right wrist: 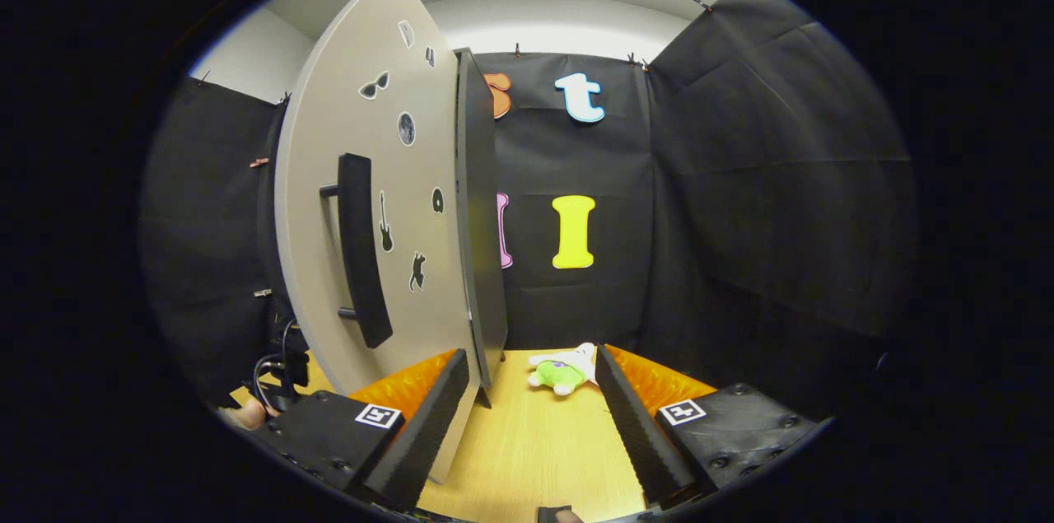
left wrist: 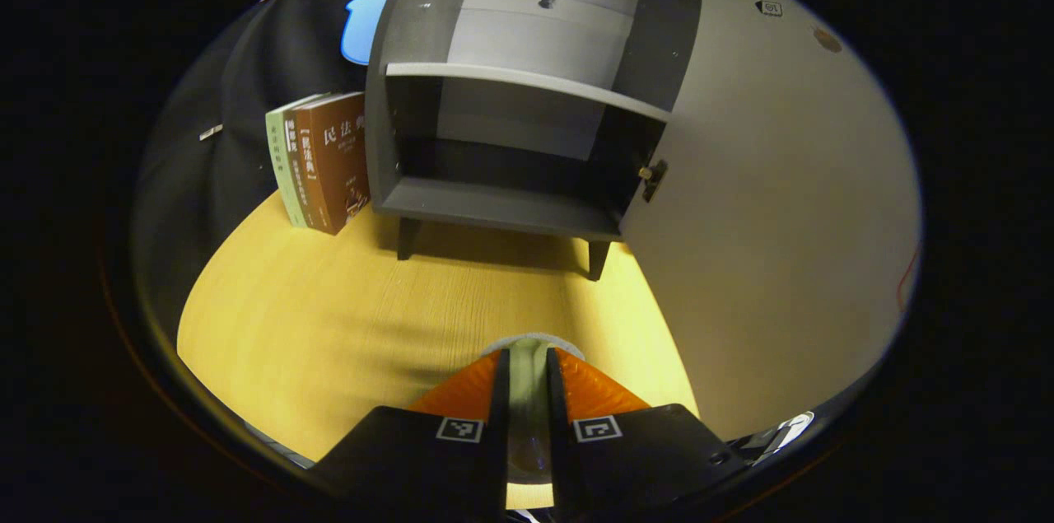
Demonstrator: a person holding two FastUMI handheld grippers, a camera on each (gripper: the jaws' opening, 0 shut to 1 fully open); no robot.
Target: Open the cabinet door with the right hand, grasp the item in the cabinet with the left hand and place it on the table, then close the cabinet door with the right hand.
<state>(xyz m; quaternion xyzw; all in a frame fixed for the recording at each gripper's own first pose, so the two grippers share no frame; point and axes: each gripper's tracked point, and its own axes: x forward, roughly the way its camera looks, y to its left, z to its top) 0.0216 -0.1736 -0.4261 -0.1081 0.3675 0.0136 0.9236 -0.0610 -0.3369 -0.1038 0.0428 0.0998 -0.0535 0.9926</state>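
Note:
The grey cabinet [left wrist: 510,206] stands on the wooden table [left wrist: 329,317] with its door [left wrist: 782,218] swung wide to the right. Its lower compartment looks dark and bare. My left gripper [left wrist: 527,358] hangs over the table in front of the cabinet, shut on a pale rounded item [left wrist: 527,391] whose white rim shows above the fingertips. In the right gripper view the door [right wrist: 370,202] with its black handle [right wrist: 358,251] stands edge-on at left. My right gripper [right wrist: 531,365] is open, its left finger [right wrist: 428,416] close beside the door's lower edge.
Upright books [left wrist: 321,161] lean by the cabinet's left side. A green and white plush toy [right wrist: 564,373] lies on the table [right wrist: 535,449] beyond the right gripper. Cables and a hand [right wrist: 276,379] show at lower left of that view. Black cloth walls surround the table.

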